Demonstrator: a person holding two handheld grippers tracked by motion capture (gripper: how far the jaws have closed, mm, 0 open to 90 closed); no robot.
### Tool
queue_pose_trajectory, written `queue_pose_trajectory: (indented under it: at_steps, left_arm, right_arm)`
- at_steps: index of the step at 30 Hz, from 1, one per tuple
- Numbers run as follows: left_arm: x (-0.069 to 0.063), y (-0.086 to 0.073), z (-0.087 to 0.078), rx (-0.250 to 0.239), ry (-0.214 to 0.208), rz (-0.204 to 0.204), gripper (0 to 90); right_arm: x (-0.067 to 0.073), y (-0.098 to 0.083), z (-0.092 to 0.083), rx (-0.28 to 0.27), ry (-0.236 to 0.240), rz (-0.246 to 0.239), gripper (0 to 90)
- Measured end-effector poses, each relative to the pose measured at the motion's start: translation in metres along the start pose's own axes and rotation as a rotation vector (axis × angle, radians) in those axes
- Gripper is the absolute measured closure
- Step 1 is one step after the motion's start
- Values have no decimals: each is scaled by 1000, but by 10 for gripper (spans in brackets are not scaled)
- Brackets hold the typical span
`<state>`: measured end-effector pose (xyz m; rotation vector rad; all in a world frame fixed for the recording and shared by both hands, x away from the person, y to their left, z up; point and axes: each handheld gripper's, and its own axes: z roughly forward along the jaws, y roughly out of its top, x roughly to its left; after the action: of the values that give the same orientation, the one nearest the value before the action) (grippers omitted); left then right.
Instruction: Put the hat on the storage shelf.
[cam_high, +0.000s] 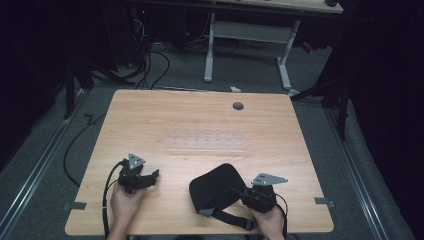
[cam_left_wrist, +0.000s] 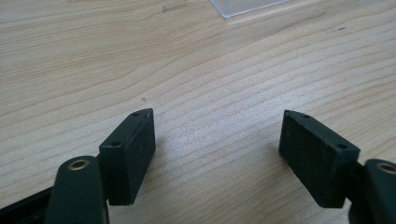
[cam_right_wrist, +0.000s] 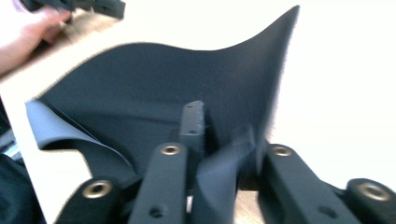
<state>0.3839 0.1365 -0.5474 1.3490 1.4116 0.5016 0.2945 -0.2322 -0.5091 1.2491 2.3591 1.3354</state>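
A black fabric piece (cam_high: 215, 184) with a strap (cam_high: 231, 218) lies near the front edge of the wooden table (cam_high: 150, 120), right of centre. My right gripper (cam_high: 239, 192) is shut on its right edge. In the right gripper view the black fabric piece (cam_right_wrist: 154, 88) rises curved between the jaws of my right gripper (cam_right_wrist: 224, 135), with a grey lining (cam_right_wrist: 56, 133) showing at the left. At the front left, my left gripper (cam_high: 152, 175) is held open over bare wood. Nothing lies between the jaws of the left gripper (cam_left_wrist: 217, 144) in its own view.
A clear plastic tray (cam_high: 207, 141) lies flat at the table's middle, and the clear tray's corner (cam_left_wrist: 243, 5) shows ahead of the left gripper. A grey cable hole (cam_high: 238, 106) sits near the far edge. A white desk frame (cam_high: 247, 45) and cables stand on the floor beyond.
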Motion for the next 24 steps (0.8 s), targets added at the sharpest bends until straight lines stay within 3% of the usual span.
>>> queue_pose_trajectory:
  at_steps: [17, 24]
  left_arm:
    - [0, 1, 1, 2, 7, -2, 272]
    - [0, 0, 1, 2, 2, -6, 264]
  right_arm:
    - [-6, 12, -11, -38, 33, 17, 852]
    - [-13, 16, -16, -63, 37, 60, 852]
